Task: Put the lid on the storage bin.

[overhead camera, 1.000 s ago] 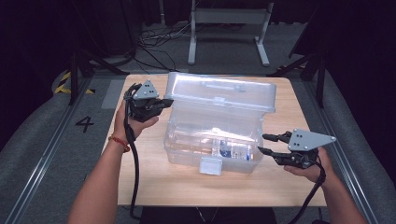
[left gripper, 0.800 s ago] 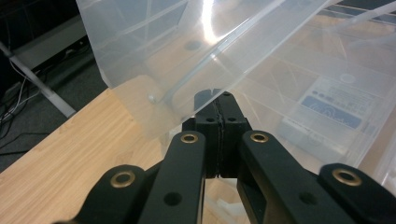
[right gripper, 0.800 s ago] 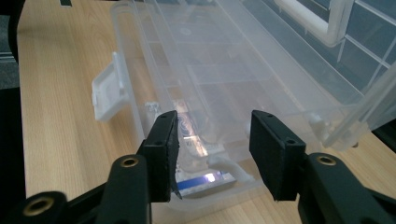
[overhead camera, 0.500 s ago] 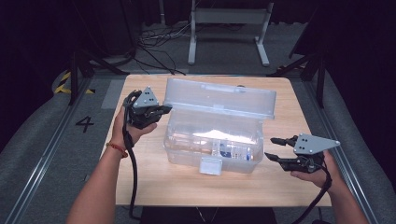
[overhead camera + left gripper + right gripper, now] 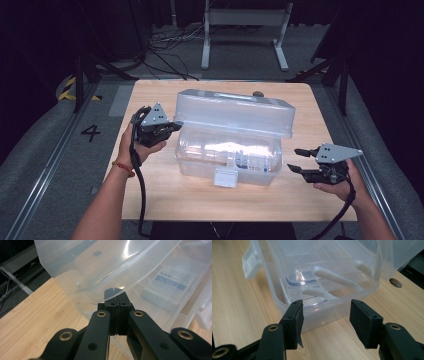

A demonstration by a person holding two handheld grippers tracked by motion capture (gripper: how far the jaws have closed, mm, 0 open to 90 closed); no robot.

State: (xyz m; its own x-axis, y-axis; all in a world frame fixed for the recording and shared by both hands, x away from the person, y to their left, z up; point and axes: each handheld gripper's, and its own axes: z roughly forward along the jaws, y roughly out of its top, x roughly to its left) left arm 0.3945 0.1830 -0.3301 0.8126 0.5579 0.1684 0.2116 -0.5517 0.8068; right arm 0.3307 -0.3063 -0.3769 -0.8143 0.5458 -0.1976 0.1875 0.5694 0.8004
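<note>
The left hand-held gripper (image 5: 167, 127) sits at the left end of the clear box (image 5: 229, 160), its jaws pressed fully together. In the left gripper view the tips (image 5: 117, 300) sit just under the lid (image 5: 234, 111) edge; whether they pinch the rim or merely prop it cannot be told, though no plastic is visible between the pads. The lid hangs tilted over the box, hinged at the far side, neither wide open nor shut.

The box stands mid-surface (image 5: 150, 190), its white latch (image 5: 225, 178) facing the person. Inside lie a few pale, rounded pieces (image 5: 334, 277) and a printed card (image 5: 308, 298).

On the right, the right hand-held gripper (image 5: 299, 160) hovers just beside the box's right end, jaws parted and having just been widening, with nothing between them; in the right gripper view the box corner (image 5: 322, 312) sits just beyond the pads.

The work in hand looks like handling the lid while the box is steadied. To do it well, the right jaws should close on the box wall before the left moves the lid, so the light box does not slide or tip. The left should guide the lid slowly along its hinge arc, keeping contact at the rim, lest the lid drop.
</note>
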